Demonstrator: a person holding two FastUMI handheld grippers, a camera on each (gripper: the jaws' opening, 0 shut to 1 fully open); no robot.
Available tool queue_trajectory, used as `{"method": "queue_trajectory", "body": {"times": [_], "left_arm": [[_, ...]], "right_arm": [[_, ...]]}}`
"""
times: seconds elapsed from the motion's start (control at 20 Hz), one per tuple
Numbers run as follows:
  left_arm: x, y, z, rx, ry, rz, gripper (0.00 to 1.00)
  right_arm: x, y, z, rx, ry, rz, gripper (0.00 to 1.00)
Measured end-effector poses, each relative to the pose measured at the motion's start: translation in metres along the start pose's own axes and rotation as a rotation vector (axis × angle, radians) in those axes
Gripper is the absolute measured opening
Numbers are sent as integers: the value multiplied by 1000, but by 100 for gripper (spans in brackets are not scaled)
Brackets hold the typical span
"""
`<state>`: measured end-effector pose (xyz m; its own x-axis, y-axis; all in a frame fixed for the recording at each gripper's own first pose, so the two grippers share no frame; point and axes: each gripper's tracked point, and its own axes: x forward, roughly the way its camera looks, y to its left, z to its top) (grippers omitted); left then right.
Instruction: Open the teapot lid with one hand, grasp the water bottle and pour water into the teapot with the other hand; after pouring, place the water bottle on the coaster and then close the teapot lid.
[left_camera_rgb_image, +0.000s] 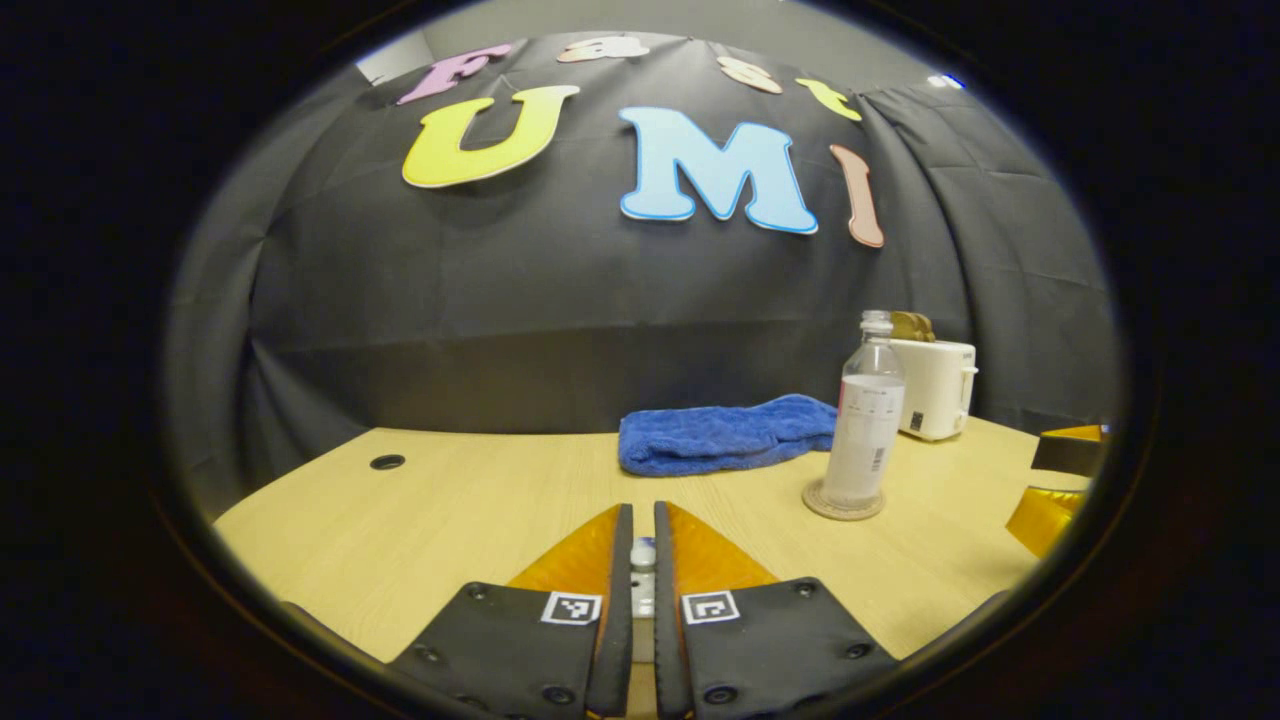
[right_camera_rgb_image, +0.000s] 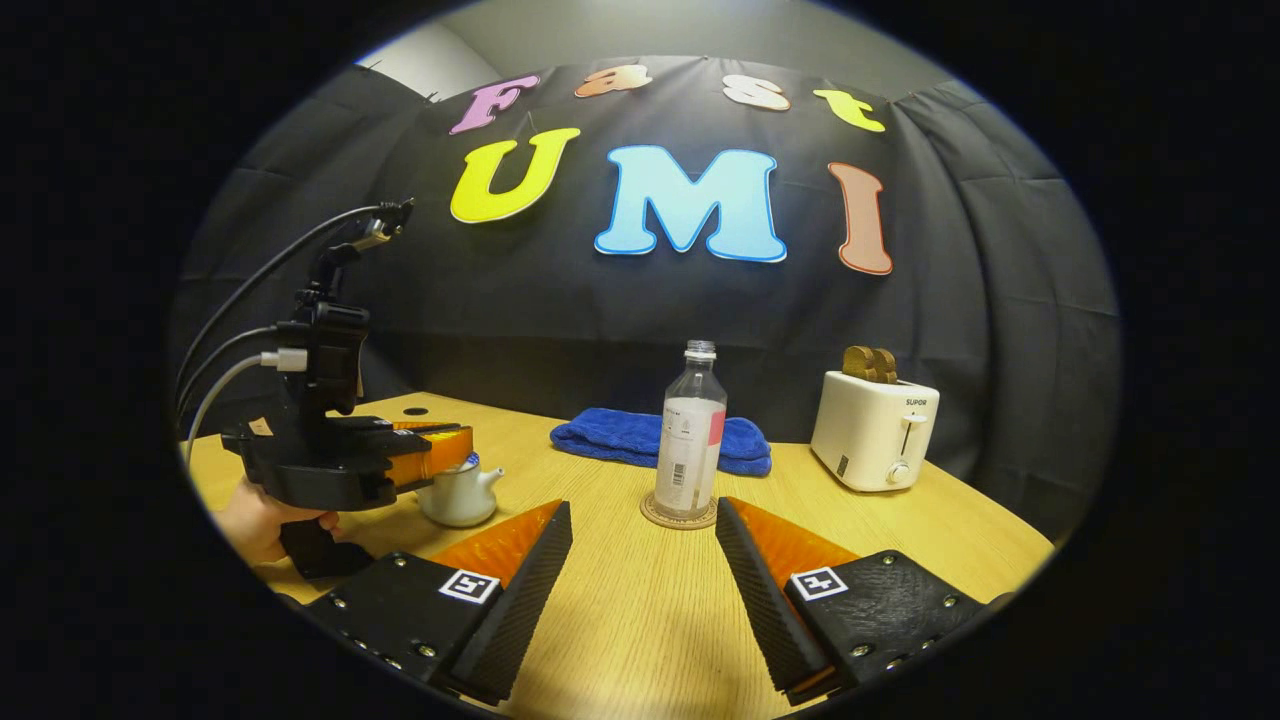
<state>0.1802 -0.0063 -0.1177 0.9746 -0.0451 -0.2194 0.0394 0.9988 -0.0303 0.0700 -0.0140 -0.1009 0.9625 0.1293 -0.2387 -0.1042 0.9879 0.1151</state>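
Clear plastic, the water bottle (right_camera_rgb_image: 690, 435) stands upright on a round coaster (right_camera_rgb_image: 679, 513) mid-bench, in front of a blue towel (right_camera_rgb_image: 640, 436), with a white toaster (right_camera_rgb_image: 874, 430) off to its right. It looks light, smooth and easily squashed, so a hold around the straight labelled middle seems safest. The right tongs (right_camera_rgb_image: 643, 535) are spread wide on the wooden bench (right_camera_rgb_image: 620, 620), just short of the bottle. The left tongs (left_camera_rgb_image: 643, 560) are pressed almost together on a small white knob, probably the lid of the white teapot (right_camera_rgb_image: 458, 492); ceramic, hard, slippery, breakable
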Motion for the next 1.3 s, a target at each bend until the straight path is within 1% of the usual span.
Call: {"method": "queue_trajectory", "body": {"times": [0.1,0.15,0.2,0.25,0.35,0.45,0.6,0.65,0.7,0.8,0.9,1.0,1.05,1.2,1.25,1.3], "left_arm": [[-4,-1,0,9,1,1,19],[-9,-1,-1,16,8,2,18],[-13,-2,0,15,9,-3,18],[-19,-2,3,16,1,-1,20],[-35,-4,9,8,-14,-5,20],[-54,-9,16,-5,-44,-21,20],[-82,-11,31,22,-109,-16,19],[-92,-14,34,18,-128,-26,22],[-100,-17,36,5,-142,-37,24],[-112,-20,35,-24,-156,-53,22],[-122,-20,33,-32,-170,-54,28],[-127,-11,34,-31,-184,-23,31],[-128,-14,34,-34,-189,-32,33],[-134,-15,29,-20,-185,-26,34],[-135,-15,29,-2,-194,-23,43],[-138,-14,29,16,-203,-17,47]], "right_arm": [[1,1,-1,-2,4,-2,90],[0,1,0,-7,-2,-5,90],[0,1,2,-17,-12,-10,90],[-1,0,6,-29,-27,-20,90],[-4,1,13,-53,-61,-32,90],[-9,7,16,-73,-87,-31,90],[-20,12,11,-106,-78,-42,90],[-25,15,12,-117,-83,-47,90],[-30,17,17,-132,-105,-48,90],[-40,22,29,-156,-161,-59,90],[-51,27,34,-157,-197,-74,90],[-61,32,38,-163,-195,-89,90],[-65,35,38,-185,-186,-92,90],[-79,37,46,-231,-185,-113,90],[-84,42,47,-226,-193,-110,90],[-87,44,49,-216,-202,-105,90]]}}
